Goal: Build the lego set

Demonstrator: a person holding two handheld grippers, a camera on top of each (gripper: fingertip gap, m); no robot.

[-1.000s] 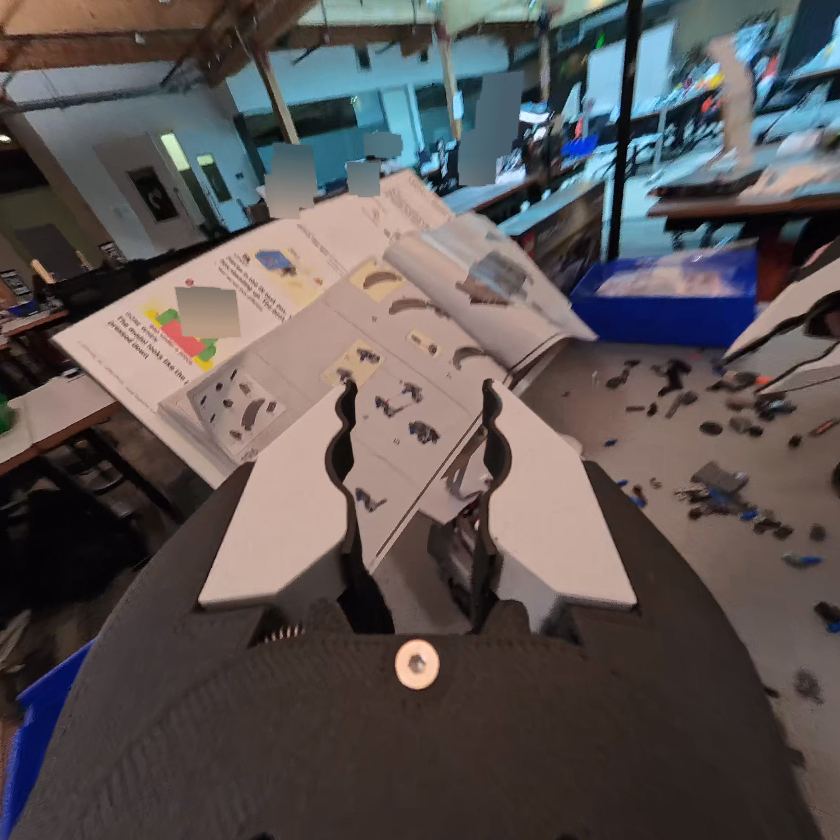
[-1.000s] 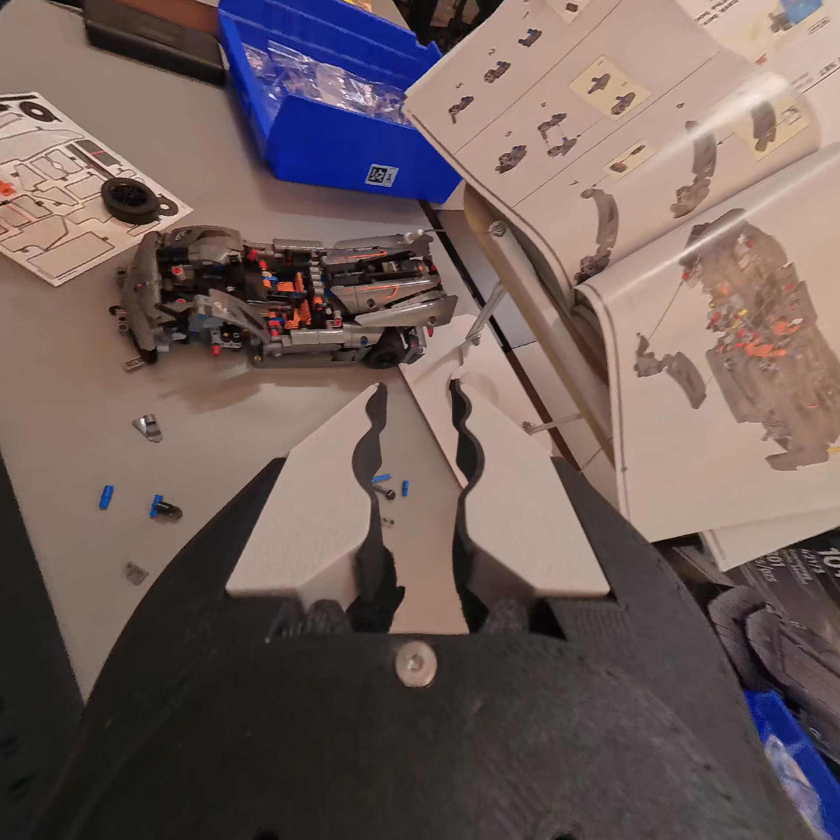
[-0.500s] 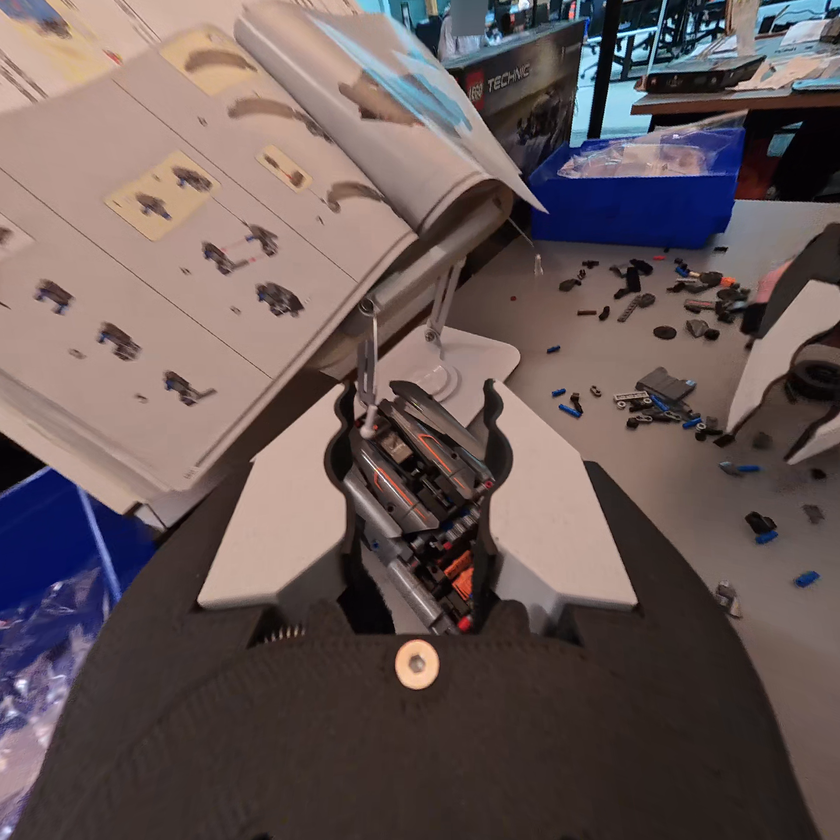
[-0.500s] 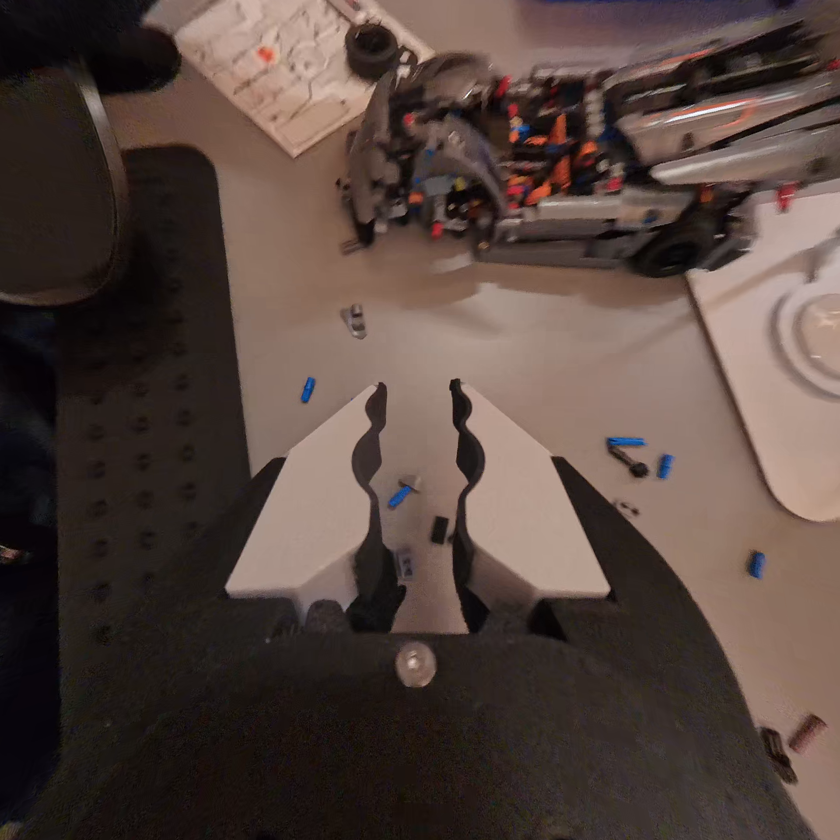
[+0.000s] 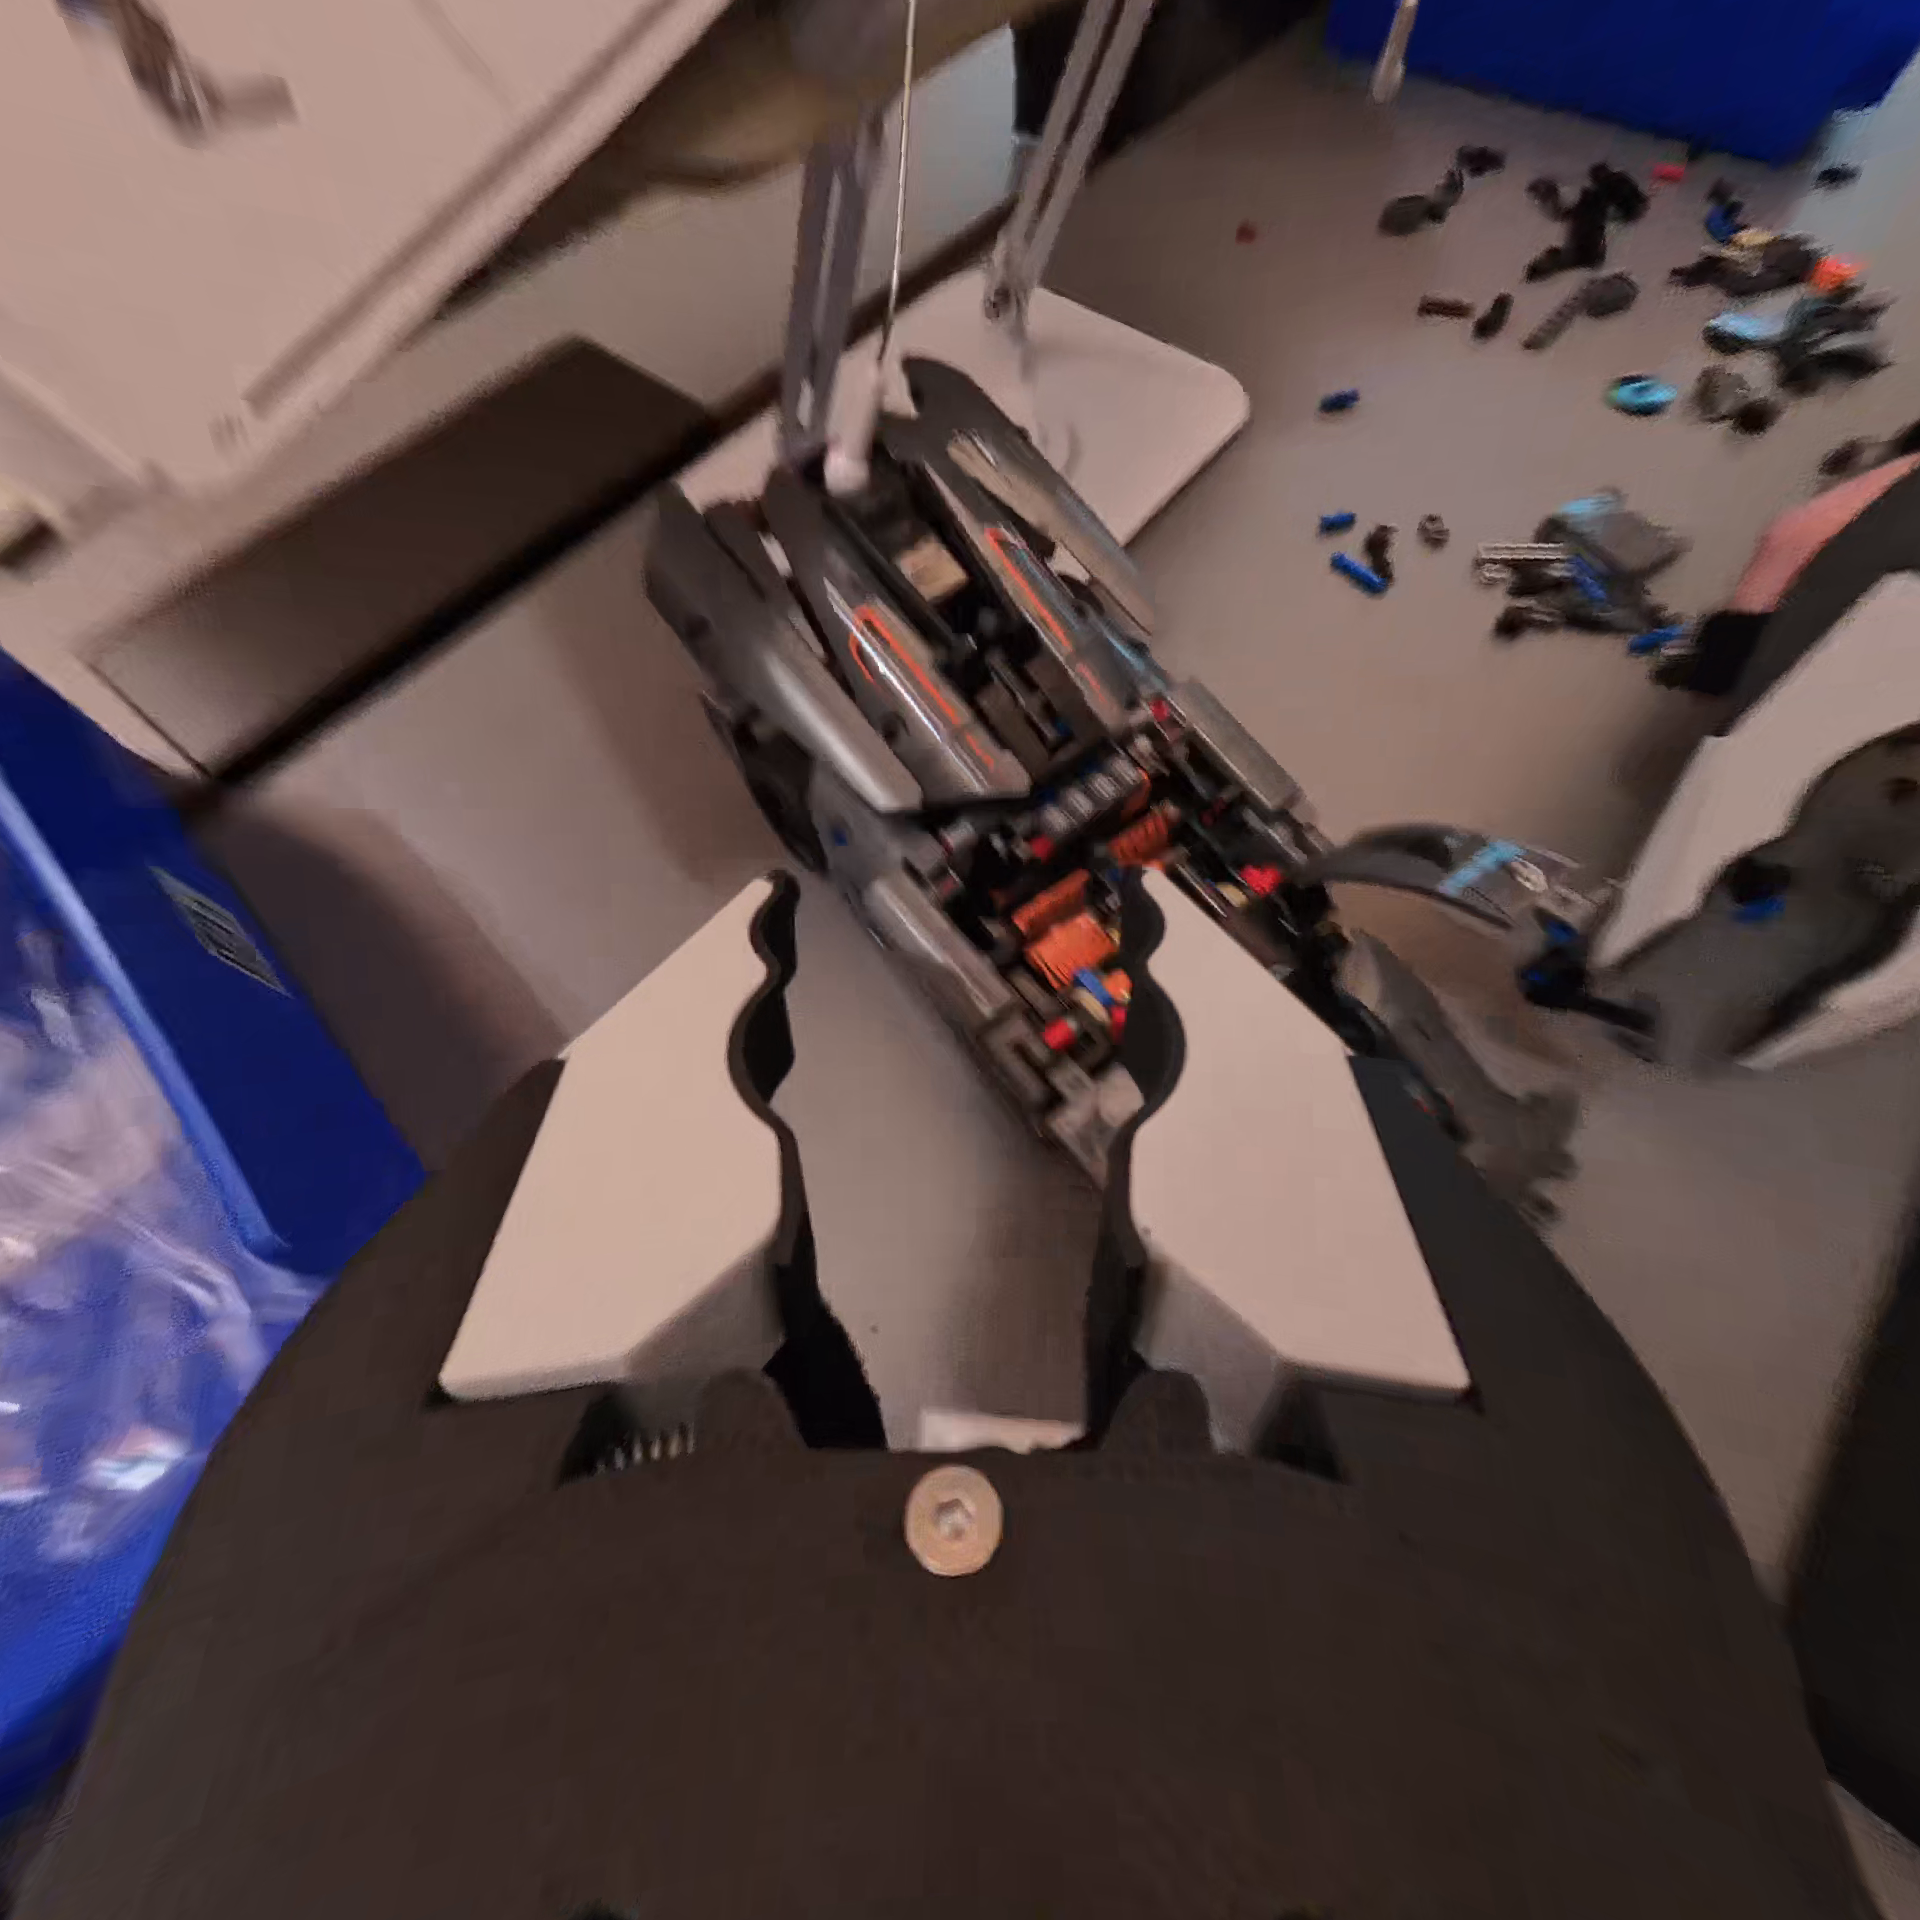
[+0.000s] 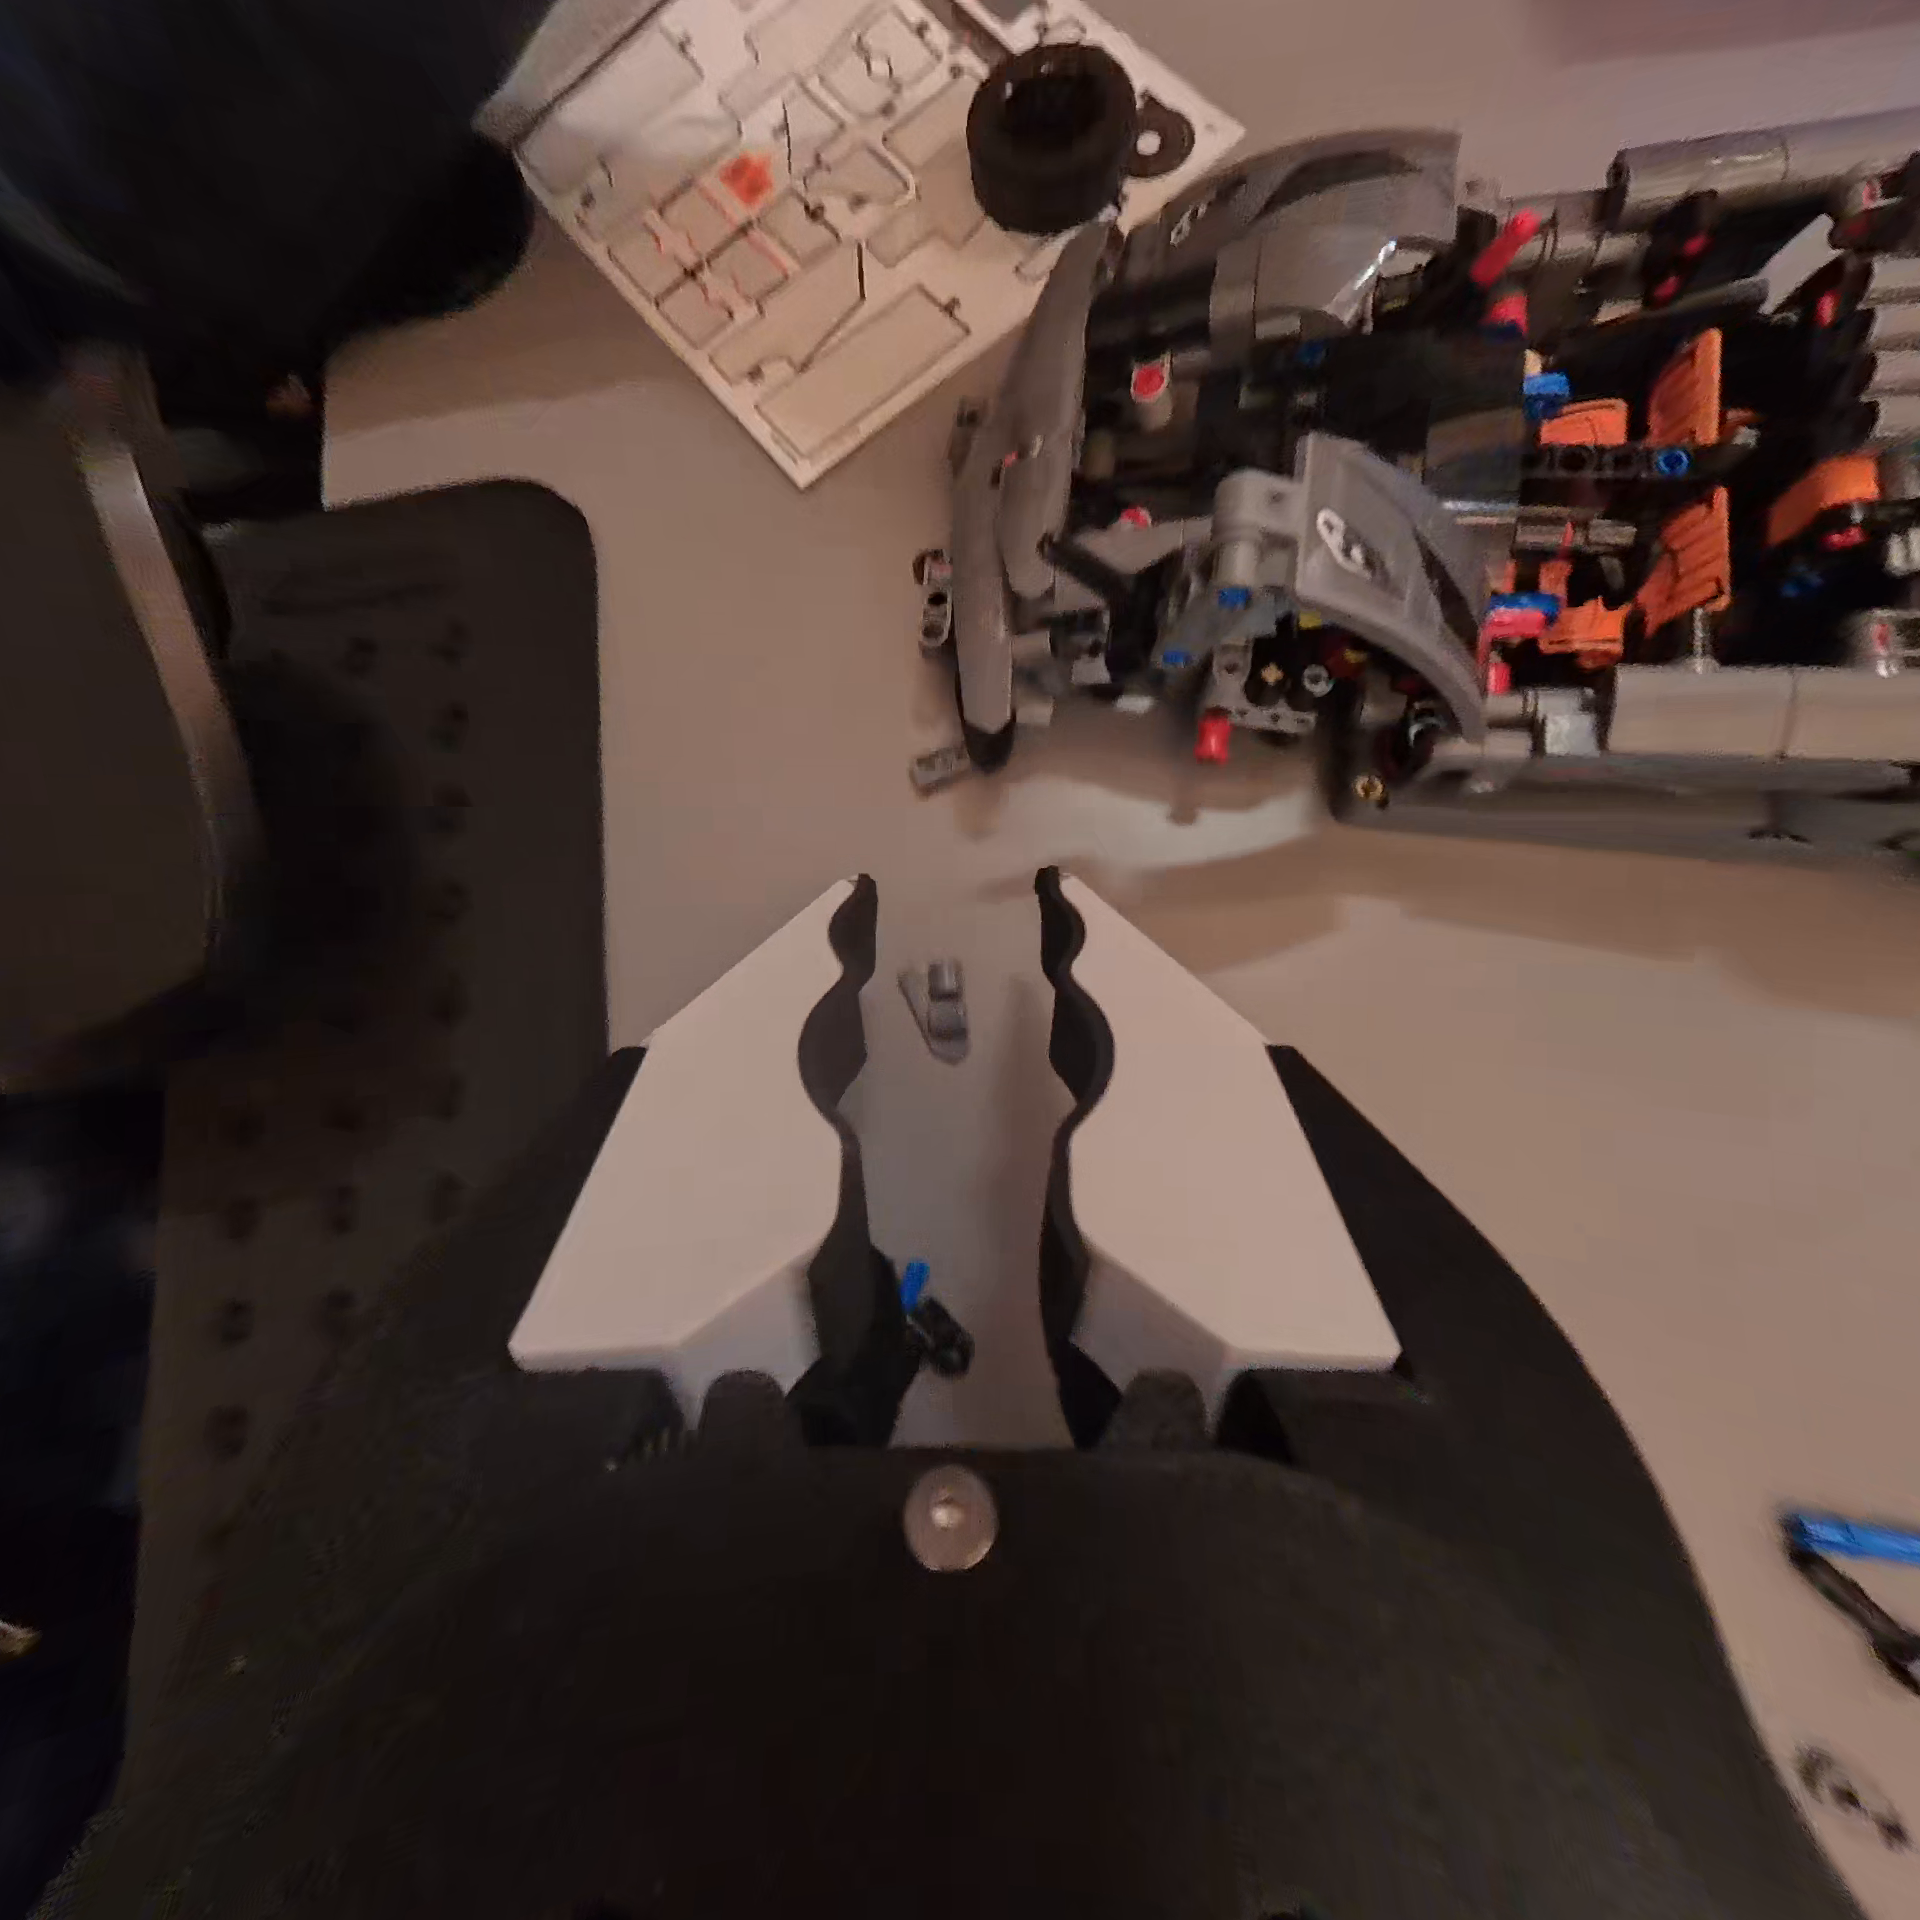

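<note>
A partly built grey, black and orange lego car (image 5: 987,727) lies on the grey table. My left gripper (image 5: 956,894) is open and hovers over it, with the car's near end showing between its fingers. My right gripper (image 6: 954,883) is open, low over the table beside the car's end (image 6: 1351,540). A small grey piece (image 6: 940,1008) lies on the table between its fingers, untouched. A blue pin with a black piece (image 6: 925,1309) lies near the finger bases. The right gripper's fingers (image 5: 1787,883) show at the right of the left wrist view.
A book stand's white base (image 5: 1143,416) and legs stand just beyond the car. A blue bin (image 5: 156,935) is at the left. Loose pieces (image 5: 1558,582) are scattered at the right. A sticker sheet (image 6: 831,239) and black tyre (image 6: 1049,145) lie by the car. A dark chair (image 6: 416,831) is at the table edge.
My left gripper swung down from the instruction book to over the car. My right gripper dropped lower and moved along the table, so the small grey piece now lies between its fingers.
</note>
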